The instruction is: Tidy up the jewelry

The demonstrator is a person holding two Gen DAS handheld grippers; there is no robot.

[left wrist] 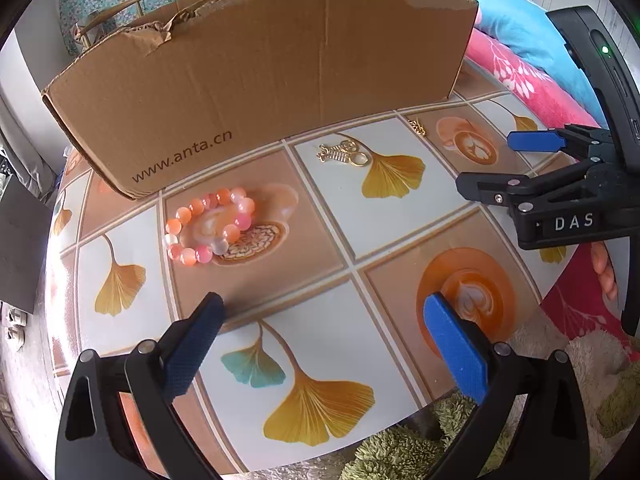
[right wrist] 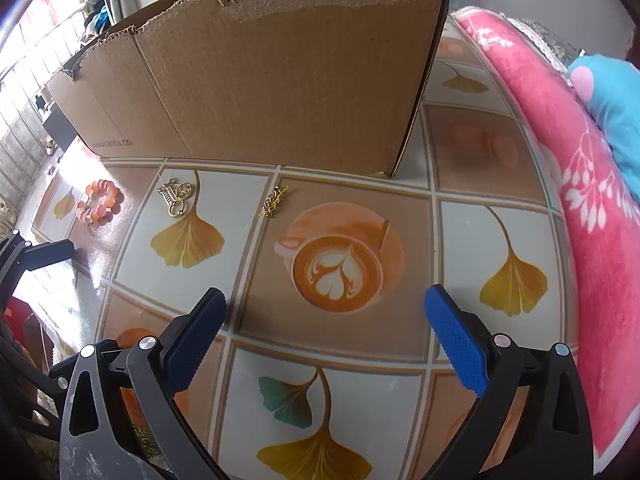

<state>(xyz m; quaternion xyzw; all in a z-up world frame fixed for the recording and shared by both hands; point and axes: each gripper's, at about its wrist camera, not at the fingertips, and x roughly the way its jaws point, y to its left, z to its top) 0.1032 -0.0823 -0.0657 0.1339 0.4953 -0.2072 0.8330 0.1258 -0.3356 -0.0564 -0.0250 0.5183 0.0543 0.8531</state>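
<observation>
Both the left gripper (left wrist: 324, 308) and right gripper (right wrist: 326, 304) gape wide, empty. Before the box (left wrist: 256, 76) lie a bracelet (left wrist: 208, 226), a brooch (left wrist: 344, 154) and a chain (right wrist: 274, 202).

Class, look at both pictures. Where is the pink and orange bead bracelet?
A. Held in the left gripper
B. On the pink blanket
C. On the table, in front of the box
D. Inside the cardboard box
C: the bead bracelet lies on the table in front of the cardboard box, clear of both grippers.

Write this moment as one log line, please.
left gripper: open, empty | right gripper: open, empty | bead bracelet, gold pieces: on table, beside cardboard box
</observation>
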